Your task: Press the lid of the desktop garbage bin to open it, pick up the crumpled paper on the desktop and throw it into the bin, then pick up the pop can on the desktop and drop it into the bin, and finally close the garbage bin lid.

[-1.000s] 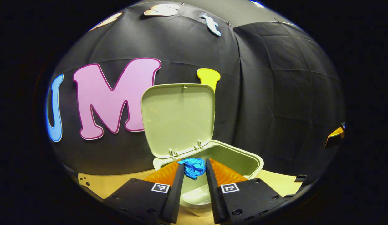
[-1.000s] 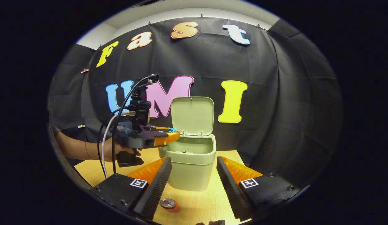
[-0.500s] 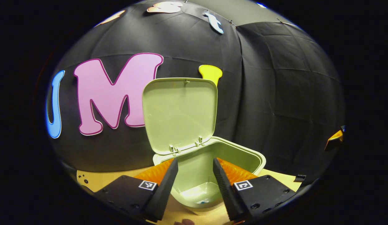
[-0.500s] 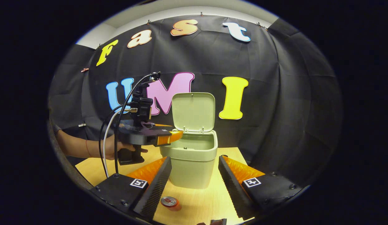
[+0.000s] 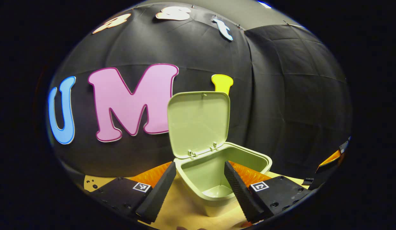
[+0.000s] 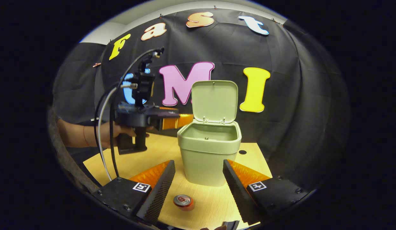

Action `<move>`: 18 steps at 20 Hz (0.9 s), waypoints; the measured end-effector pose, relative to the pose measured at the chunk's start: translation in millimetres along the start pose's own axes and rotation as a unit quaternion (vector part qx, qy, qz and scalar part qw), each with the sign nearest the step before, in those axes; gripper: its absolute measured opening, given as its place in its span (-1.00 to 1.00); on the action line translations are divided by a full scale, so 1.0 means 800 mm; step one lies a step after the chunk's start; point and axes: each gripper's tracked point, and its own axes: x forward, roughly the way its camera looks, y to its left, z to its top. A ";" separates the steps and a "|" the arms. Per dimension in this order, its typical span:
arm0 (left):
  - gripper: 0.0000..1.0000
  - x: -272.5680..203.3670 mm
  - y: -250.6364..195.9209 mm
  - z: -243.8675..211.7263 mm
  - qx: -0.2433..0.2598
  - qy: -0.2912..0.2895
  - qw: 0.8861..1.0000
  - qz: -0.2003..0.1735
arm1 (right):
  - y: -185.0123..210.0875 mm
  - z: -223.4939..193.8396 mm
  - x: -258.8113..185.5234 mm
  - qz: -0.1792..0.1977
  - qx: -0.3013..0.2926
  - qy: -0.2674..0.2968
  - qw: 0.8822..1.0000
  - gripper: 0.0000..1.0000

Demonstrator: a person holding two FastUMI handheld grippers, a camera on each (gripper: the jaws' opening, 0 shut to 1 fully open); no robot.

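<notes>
Bin (image 6: 209, 150) lid (image 6: 215, 101) up. Both tools, left tool (image 5: 198, 188) and right tool (image 6: 198, 185), spread, empty. Can (image 6: 183, 202) at 6 o'clock of bin on surface (image 6: 159, 153): still to drop, lid still to close.

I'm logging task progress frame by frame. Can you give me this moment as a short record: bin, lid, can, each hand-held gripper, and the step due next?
bin: upright on the table
lid: open, standing up at the back
can: on the table in front of the bin, between the right hand-held gripper's fingers, not touched
left hand-held gripper: open, empty, beside the bin's rim
right hand-held gripper: open, empty
next step: probably pick up the can
</notes>
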 end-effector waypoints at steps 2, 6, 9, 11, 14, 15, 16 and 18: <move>0.95 -0.020 0.013 0.009 0.001 -0.008 1.000 0.011 | 0.013 -0.022 0.004 0.015 -0.006 0.019 1.000 0.90; 0.95 -0.063 0.038 0.022 0.010 -0.022 0.999 0.040 | 0.032 -0.066 0.014 0.035 -0.018 0.056 0.998 0.90; 0.94 -0.091 0.050 0.020 -0.002 -0.025 0.998 0.059 | 0.040 -0.095 0.023 0.043 -0.024 0.076 0.996 0.90; 0.94 -0.104 0.060 0.016 -0.010 -0.024 0.997 0.073 | 0.043 -0.115 0.030 0.044 -0.026 0.090 0.995 0.90; 0.94 -0.123 0.083 0.010 -0.027 -0.019 0.994 0.100 | 0.047 -0.141 0.039 0.047 -0.027 0.113 0.992 0.92; 0.94 -0.130 0.092 0.009 -0.035 -0.019 0.993 0.109 | 0.047 -0.148 0.042 0.048 -0.028 0.118 0.991 0.92; 0.94 -0.137 0.099 0.009 -0.045 -0.017 0.992 0.116 | 0.048 -0.156 0.044 0.049 -0.030 0.124 0.991 0.91; 0.94 -0.150 0.110 0.005 -0.071 -0.013 0.989 0.128 | 0.049 -0.174 0.051 0.052 -0.033 0.137 0.989 0.91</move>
